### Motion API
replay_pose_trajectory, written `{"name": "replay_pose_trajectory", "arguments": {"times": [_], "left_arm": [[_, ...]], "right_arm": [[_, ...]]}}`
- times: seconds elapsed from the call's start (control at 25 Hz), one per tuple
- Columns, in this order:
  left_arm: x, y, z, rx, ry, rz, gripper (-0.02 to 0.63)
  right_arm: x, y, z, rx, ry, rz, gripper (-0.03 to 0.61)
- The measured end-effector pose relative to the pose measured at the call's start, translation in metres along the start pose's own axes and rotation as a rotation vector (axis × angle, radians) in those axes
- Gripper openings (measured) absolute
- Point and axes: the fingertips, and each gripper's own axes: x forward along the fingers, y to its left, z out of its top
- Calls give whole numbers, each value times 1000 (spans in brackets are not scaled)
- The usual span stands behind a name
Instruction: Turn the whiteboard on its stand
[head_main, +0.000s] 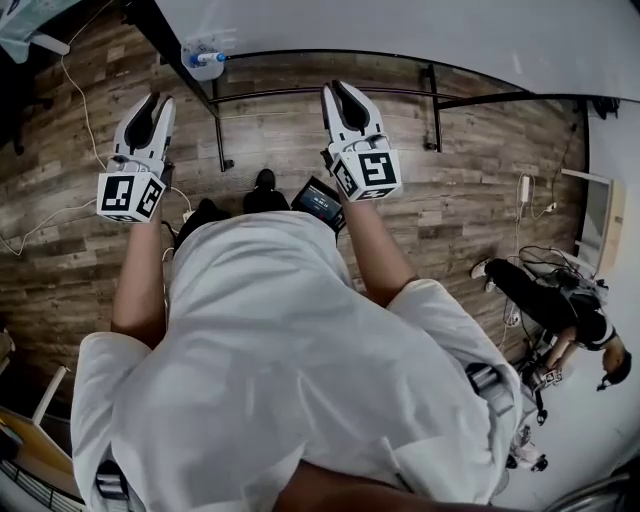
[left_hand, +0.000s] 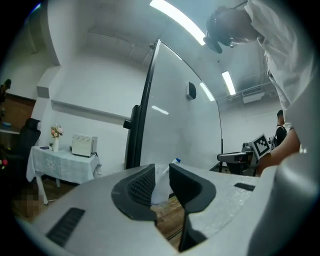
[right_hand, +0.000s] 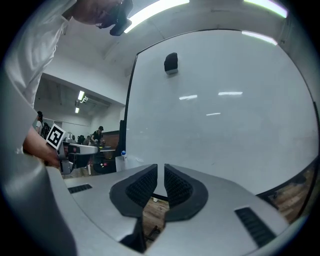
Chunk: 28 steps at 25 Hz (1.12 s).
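The whiteboard (head_main: 420, 30) stands on its black stand (head_main: 300, 94) just ahead of me; its white face fills the right gripper view (right_hand: 220, 110) and shows at a slant in the left gripper view (left_hand: 180, 125). My left gripper (head_main: 150, 108) (left_hand: 162, 172) is level near the board's left edge post (left_hand: 140, 125), its jaws a little apart with nothing between them. My right gripper (head_main: 346, 100) (right_hand: 160, 172) faces the board's face, short of it, its jaws at a narrow slit with nothing in it. A small black block (right_hand: 171, 62) sticks high on the board.
A white holder with a blue-capped marker (head_main: 205, 58) hangs at the board's left corner. Cables (head_main: 70, 100) trail over the wood floor at the left. A person (head_main: 560, 310) crouches at the right among gear. A cloth-covered table (left_hand: 65, 162) stands beyond the board.
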Motion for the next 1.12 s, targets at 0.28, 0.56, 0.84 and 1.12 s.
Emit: {"name": "replay_pose_trajectory", "arguments": {"times": [0.28,0.56,0.84,1.12], "left_arm": [[-36,-35,9,24,-34,-77,9],[-111,-67,11,75,-31,-153,6],[-208,-78,-6,49,-29,-146,6],[-268,-118,-19,42,-21,-155,6]], "right_arm": [[-65,24,12,-26,-36,-70,5],[-148,89,6,-30,-27,-175,-2],[-228,167,-11,-49,7,-219,-2],[-296,203,-21,-46,25,-247,-2]]}}
